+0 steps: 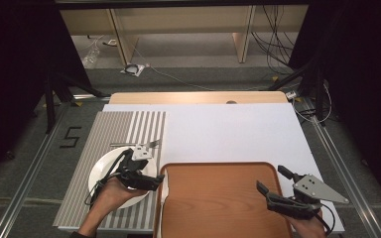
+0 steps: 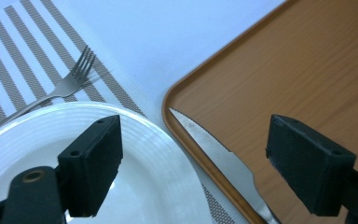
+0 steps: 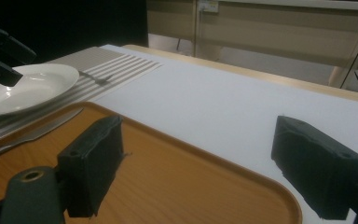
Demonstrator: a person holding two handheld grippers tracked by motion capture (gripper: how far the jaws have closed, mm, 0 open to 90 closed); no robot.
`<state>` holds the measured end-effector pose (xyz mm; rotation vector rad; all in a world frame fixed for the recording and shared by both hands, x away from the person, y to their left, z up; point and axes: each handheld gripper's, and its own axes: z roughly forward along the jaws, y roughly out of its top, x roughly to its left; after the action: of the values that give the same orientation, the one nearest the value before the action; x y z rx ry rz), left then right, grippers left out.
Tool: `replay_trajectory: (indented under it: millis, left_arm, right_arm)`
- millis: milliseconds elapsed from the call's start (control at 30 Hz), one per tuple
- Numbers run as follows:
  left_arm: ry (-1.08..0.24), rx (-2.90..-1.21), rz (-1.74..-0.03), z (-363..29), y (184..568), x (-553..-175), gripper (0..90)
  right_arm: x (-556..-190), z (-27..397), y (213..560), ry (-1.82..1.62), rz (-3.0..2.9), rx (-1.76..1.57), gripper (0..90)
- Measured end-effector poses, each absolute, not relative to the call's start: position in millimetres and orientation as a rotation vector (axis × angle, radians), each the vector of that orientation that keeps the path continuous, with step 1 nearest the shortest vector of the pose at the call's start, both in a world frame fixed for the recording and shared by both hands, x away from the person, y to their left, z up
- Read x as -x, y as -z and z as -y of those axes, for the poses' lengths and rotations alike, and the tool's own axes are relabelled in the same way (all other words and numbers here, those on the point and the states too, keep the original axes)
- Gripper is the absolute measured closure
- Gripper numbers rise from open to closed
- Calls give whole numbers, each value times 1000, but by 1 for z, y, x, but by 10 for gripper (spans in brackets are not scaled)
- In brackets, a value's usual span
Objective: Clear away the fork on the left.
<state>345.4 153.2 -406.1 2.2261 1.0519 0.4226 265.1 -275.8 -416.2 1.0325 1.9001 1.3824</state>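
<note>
The white-topped desk (image 1: 238, 129) carries everything, and I take the brown wooden tray (image 1: 218, 198) with rounded corners as my landmark. Left of the tray lies the grey striped placemat (image 1: 109, 134), and on it the round white plate (image 1: 101, 171), just beside the tray's left rim. Beyond the plate rests a steel fork (image 2: 70, 84). A steel table knife (image 2: 214, 154) lies inside the tray along that left rim. My left claw (image 1: 151, 181) hangs wide open over plate edge and knife, gripping nothing; my right claw (image 1: 273, 181) gapes idle at the tray's right side. I judge I am reaching for the knife: next I must lower, straddle the blade, then close.
</note>
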Motion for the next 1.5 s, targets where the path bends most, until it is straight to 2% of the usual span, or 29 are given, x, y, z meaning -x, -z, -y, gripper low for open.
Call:
replay_trajectory:
  millis: [600,1067,1500]
  left_arm:
    - [-519,-2158,-1142,-187,398,-358,180]
    - [-562,-2133,-1256,-221,399,-405,186]
    - [-566,-2254,-1273,-226,405,-453,194]
  right_arm:
    - [-265,269,415,-1380,-1923,-1013,176]
    - [-265,270,417,-1376,-1918,-1026,176]
    - [-266,270,418,-1372,-1921,-1030,176]
